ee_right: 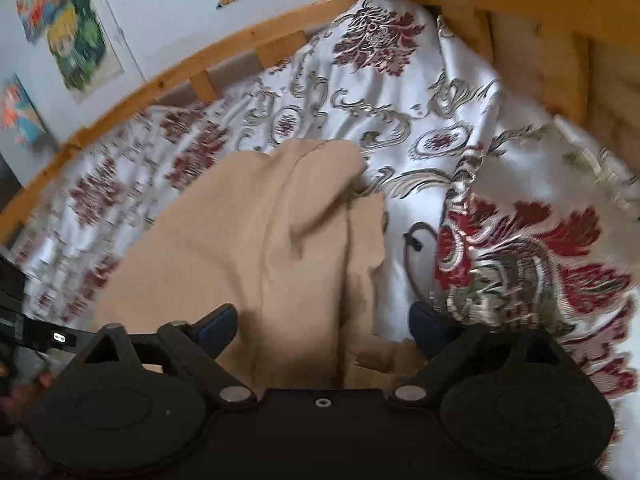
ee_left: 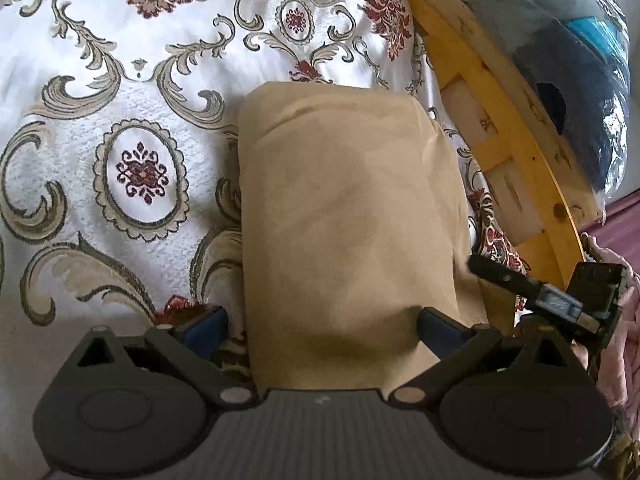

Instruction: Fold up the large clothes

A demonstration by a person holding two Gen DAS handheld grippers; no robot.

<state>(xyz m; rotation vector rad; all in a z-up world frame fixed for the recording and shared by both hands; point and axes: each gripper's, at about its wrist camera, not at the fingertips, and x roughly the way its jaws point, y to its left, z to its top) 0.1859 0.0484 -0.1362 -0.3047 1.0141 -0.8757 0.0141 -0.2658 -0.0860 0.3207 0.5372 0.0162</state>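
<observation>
Brocade bedspread (ee_left: 100, 92), white with red and grey scrollwork, covers the bed inside a wooden bed frame (ee_left: 500, 120). On it lies the tan garment (ee_left: 344, 208), folded into a narrow, layered stack with one end rounded over. Judged from this, most folds are complete; on the right side a loose flap (ee_right: 366, 236) sits uneven and likely needs squaring. Left tool (ee_left: 320, 322): released, jaws spread on either side of the stack's near end, not pressing. Right tool (ee_right: 324, 326): released, jaws wide, fabric below, nothing gripped.
</observation>
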